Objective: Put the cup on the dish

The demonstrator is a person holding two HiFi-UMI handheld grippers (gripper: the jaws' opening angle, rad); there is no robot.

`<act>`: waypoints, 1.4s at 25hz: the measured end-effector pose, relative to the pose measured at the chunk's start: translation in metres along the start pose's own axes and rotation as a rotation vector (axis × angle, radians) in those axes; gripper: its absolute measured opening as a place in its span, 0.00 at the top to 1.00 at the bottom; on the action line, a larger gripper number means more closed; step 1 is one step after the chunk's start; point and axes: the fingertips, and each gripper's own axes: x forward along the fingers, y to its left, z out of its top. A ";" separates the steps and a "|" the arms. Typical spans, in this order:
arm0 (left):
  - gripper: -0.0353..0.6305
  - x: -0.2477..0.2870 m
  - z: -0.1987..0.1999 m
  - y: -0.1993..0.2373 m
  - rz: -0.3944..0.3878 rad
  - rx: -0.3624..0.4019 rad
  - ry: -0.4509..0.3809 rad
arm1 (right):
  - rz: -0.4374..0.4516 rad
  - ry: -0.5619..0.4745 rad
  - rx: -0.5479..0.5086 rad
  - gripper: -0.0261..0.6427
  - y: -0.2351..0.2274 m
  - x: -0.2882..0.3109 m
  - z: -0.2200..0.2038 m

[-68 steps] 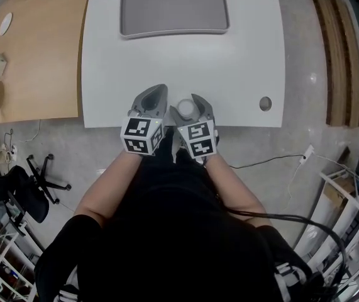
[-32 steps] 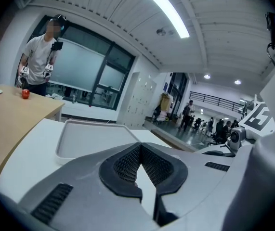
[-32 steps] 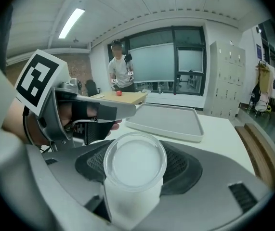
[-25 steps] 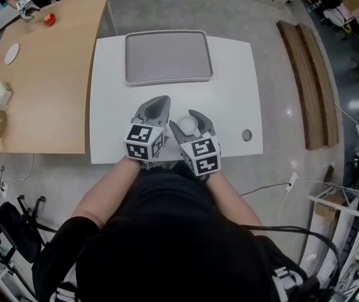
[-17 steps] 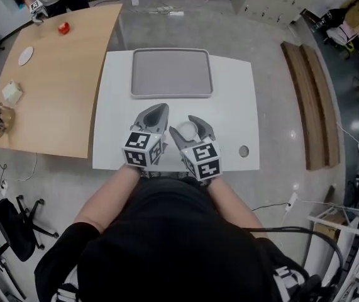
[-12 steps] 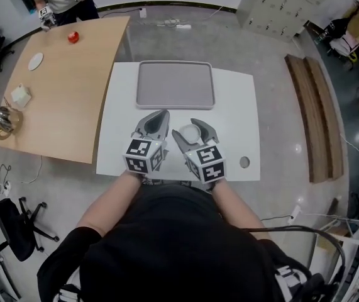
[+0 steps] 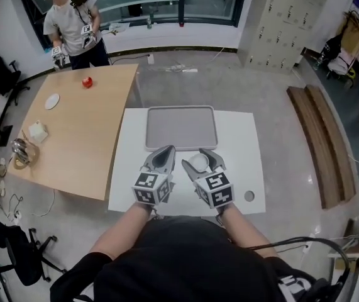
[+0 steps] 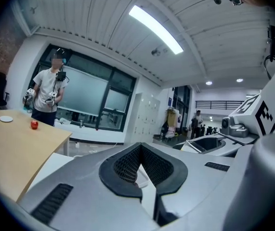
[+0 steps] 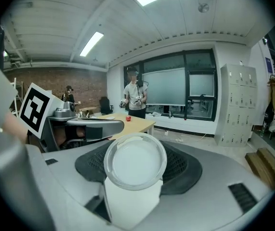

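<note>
While we are pinching the white cup [image 9: 134, 163] by its sides in the right tongs [image 7: 198, 161], over the near half of the worktop [image 7: 245, 137] and short of the grey dish [image 7: 179, 128], we are judging it light, thin-walled and easy to crush, so a gentle grip below the rim is suiting it. We are carrying the left tongs [image 7: 165, 155] closed and empty. Only the right gripper view is showing the cup's open, empty mouth, and only the head view is showing the dish.

No legible text, brand, number or sign in any view. Only printed marks: black-and-white square marker patterns on cube of left gripper [image 7: 166, 151] and cube of right gripper [image 7: 198, 162]. Patterns are blocks only, no letters or digits.
</note>
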 end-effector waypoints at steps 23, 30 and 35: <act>0.94 0.027 0.025 -0.027 -0.044 0.039 -0.013 | 0.016 -0.048 -0.021 0.57 -0.030 -0.007 0.034; 0.94 0.046 0.025 -0.011 -0.015 0.017 0.002 | 0.036 -0.030 -0.006 0.57 -0.045 0.010 0.033; 0.94 0.065 0.026 0.000 0.016 0.023 0.001 | 0.049 -0.024 -0.008 0.57 -0.062 0.025 0.036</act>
